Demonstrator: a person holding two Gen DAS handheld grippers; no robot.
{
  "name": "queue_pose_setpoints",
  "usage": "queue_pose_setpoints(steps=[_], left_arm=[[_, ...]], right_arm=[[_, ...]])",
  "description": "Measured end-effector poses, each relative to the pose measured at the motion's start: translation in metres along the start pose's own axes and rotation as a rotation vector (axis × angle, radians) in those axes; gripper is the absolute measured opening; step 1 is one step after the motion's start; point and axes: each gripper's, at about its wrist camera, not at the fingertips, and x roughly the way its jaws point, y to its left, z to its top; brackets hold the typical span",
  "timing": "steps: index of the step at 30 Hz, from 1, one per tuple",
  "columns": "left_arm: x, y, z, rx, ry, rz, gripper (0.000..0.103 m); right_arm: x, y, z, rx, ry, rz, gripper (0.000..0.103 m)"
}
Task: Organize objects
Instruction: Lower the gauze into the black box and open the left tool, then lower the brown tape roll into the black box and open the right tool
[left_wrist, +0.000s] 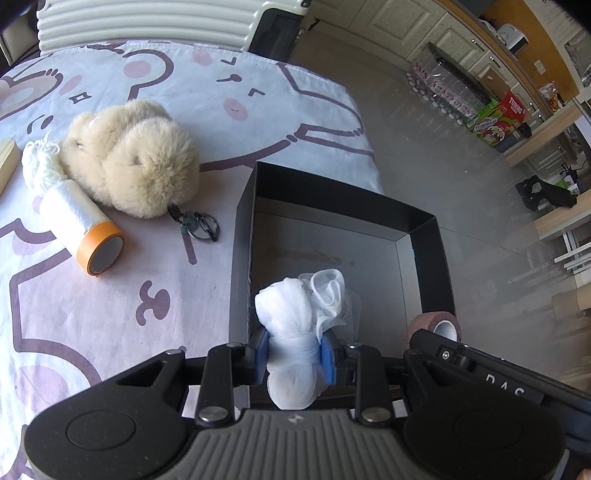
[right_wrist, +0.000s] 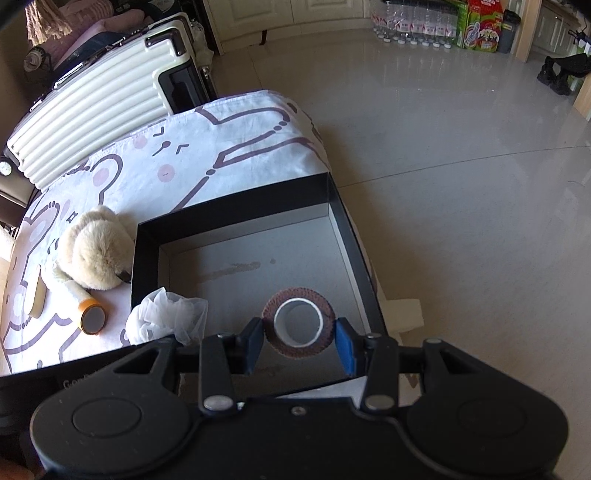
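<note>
Placing step: left gripper pinches a white gauze bundle, right gripper clamps a brown bandage roll, both over the black box at the bed's corner. Next, lower and release.

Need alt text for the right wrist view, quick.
The right gripper grips a brown tape roll above the open black box on a cartoon-print cloth. A white mesh bundle hangs at the box's left edge.
</note>
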Motion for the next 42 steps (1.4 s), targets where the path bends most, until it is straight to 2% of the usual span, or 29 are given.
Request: queue_pose_setpoints(steps=[14, 22, 28, 33, 37, 42], left_arm=[[0.008, -0.007, -0.002, 0.08, -0.013, 0.03, 0.032], [0.002, -0.01, -0.002, 0.099, -0.003, -0.002, 0.045], [-0.01, -0.02, -0.006, 0.188, -0.047, 0.02, 0.05], [-0.024, -0.024, -0.004, 0.236, -0.097, 0.024, 0.051], [-0.032, -0.019, 0.001, 0.228, -0.121, 0.022, 0.051], [-0.031, -0.007, 0.008, 0.19, -0.119, 0.034, 0.051]], right_arm=[[0.014, 0.005, 0.001, 0.025, 0.045, 0.01, 0.043], [0.017, 0.001, 0.002, 0.072, 0.054, 0.014, 0.043], [0.016, -0.002, 0.002, 0.11, 0.048, 0.01, 0.043], [0.016, -0.003, 0.003, 0.143, 0.044, 0.01, 0.043], [0.019, 0.0, 0.004, 0.143, 0.055, 0.01, 0.043], [0.03, 0.013, 0.003, 0.091, 0.117, 0.034, 0.043]])
